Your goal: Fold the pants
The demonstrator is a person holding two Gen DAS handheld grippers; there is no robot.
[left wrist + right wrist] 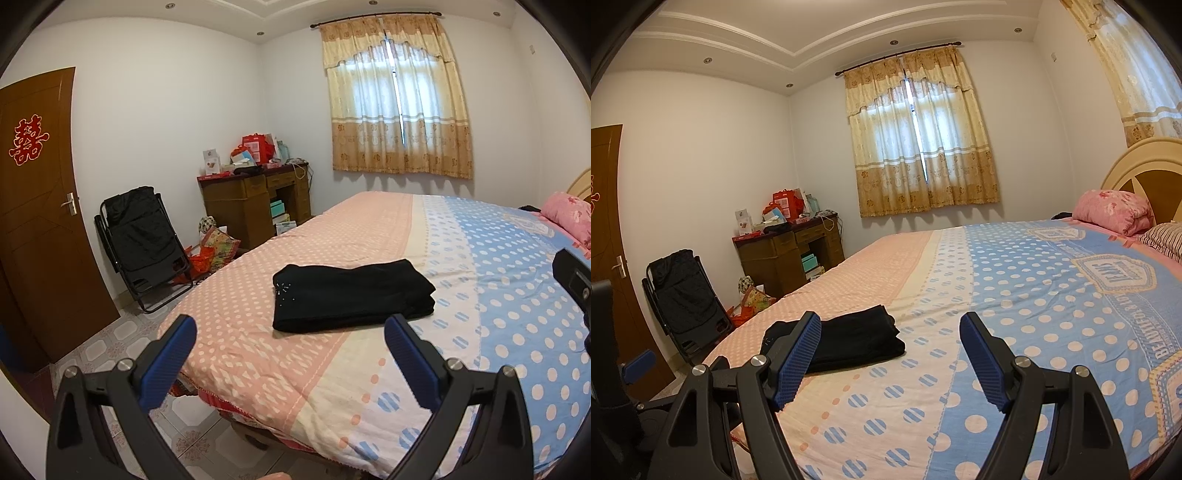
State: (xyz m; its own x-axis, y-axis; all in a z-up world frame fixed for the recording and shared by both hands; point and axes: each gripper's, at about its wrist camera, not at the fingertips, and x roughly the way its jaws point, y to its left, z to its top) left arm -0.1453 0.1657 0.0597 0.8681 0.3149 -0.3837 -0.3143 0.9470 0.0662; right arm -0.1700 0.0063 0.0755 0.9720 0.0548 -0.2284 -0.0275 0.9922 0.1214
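Black pants [351, 295] lie folded near the bed [498, 332] edge — left gripper [290, 328] and right gripper [888, 328] both spread, empty, well clear.

I see pants [352, 293]: matt black cloth, soft nap. Bedspread [498, 295]: thin printed cloth, slightly creased. My left gripper [290, 332] and right gripper [890, 334]: matt black plastic, ribbed blue pads [979, 360], shiny metal pins. Door [37, 206]: glossy brown wood, metal handle. Floor [107, 343]: glossy tile.
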